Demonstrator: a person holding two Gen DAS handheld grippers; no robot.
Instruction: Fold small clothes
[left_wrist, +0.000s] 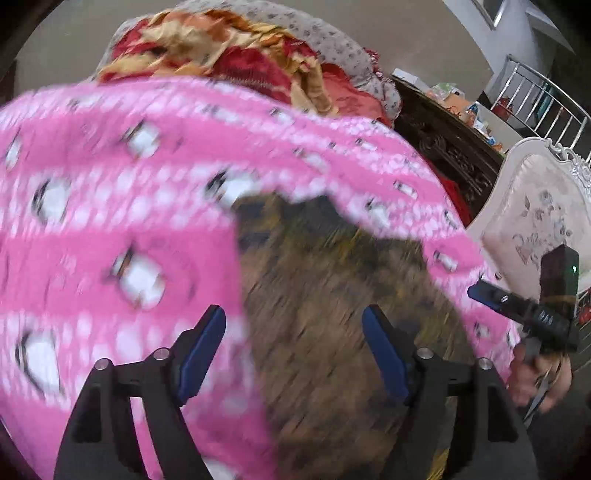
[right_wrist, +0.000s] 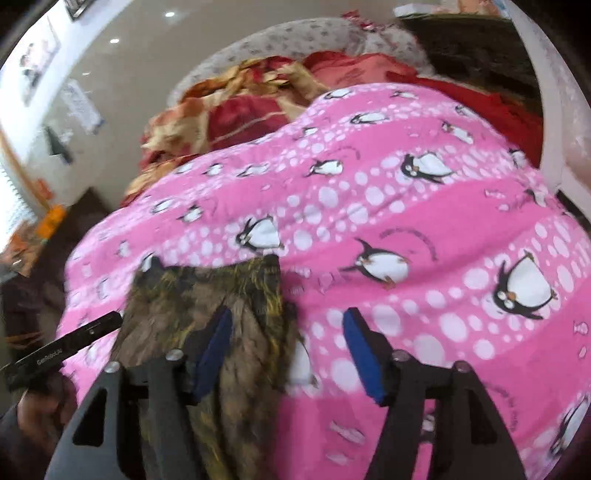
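Note:
A small brown and olive mottled garment (left_wrist: 325, 302) lies on a pink penguin-print bedcover (left_wrist: 110, 206). In the left wrist view it is blurred and fills the space between my fingers. My left gripper (left_wrist: 293, 347) is open above it and holds nothing. In the right wrist view the garment (right_wrist: 207, 302) lies left of centre on the pink cover (right_wrist: 424, 221). My right gripper (right_wrist: 288, 350) is open, its left finger over the garment's right side. The left gripper's body (right_wrist: 62, 350) shows at the left edge; the right gripper's body (left_wrist: 532, 314) shows at the right edge.
A crumpled red and gold quilt (left_wrist: 229, 55) and a grey floral pillow (left_wrist: 325, 40) lie at the far end of the bed. A white padded headboard (left_wrist: 535, 206) and a dark carved cabinet (left_wrist: 450, 147) stand at the right.

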